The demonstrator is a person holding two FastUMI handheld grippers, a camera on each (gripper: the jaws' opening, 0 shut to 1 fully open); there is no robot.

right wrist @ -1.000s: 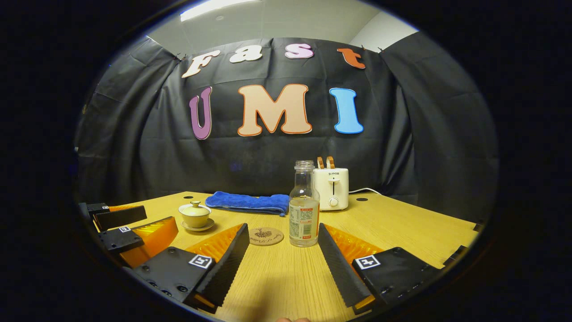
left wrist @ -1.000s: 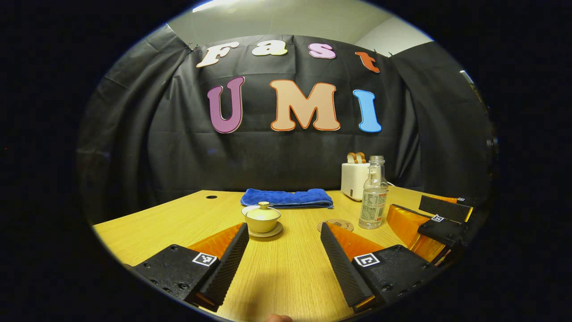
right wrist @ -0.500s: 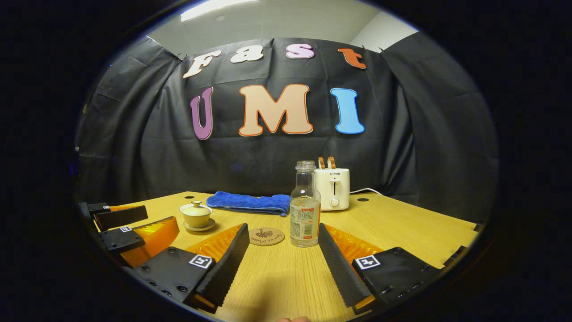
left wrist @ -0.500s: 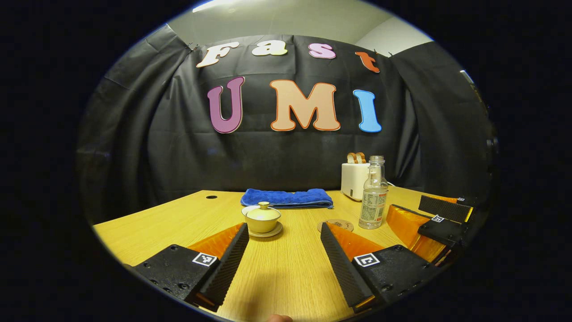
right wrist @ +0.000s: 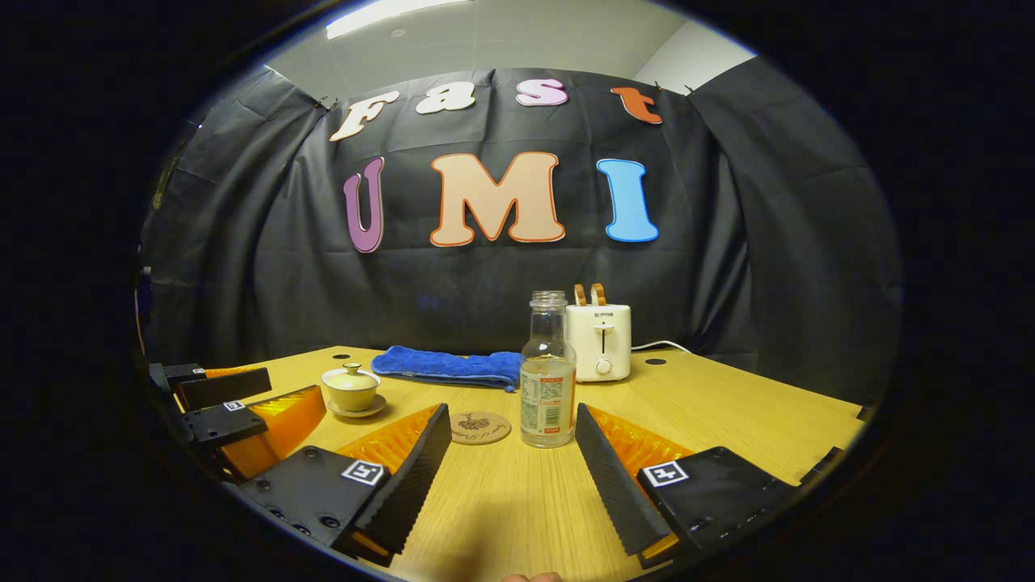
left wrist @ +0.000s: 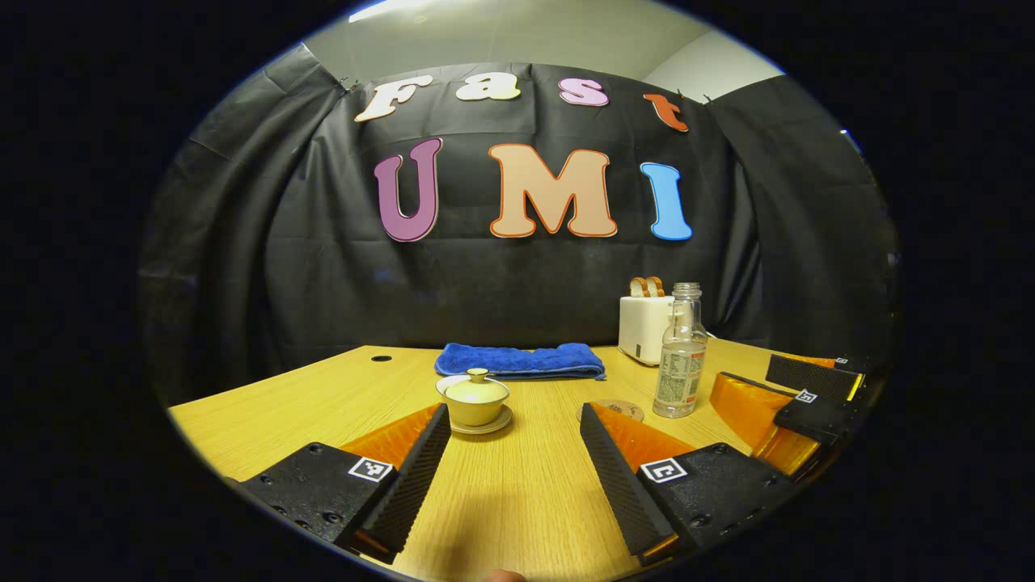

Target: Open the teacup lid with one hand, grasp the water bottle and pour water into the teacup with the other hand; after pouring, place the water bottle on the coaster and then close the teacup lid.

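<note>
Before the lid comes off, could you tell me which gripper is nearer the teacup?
Left. The left gripper faces the teacup just ahead; the right gripper sits off to its right, facing the water bottle.

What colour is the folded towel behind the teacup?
Blue; the towel shows best in the left gripper view.

This is looking like a small test booth set up inside an office room, not a real home. A black cloth wall [right wrist: 728, 267] is hanging behind a plain wooden table [right wrist: 728, 412] with round cable holes in it, and a long ceiling light [right wrist: 388, 14] is shining above the cloth. A white toaster [right wrist: 599, 342] and a folded blue towel [right wrist: 449, 366] are sitting on the table like pretend kitchen things.
</note>
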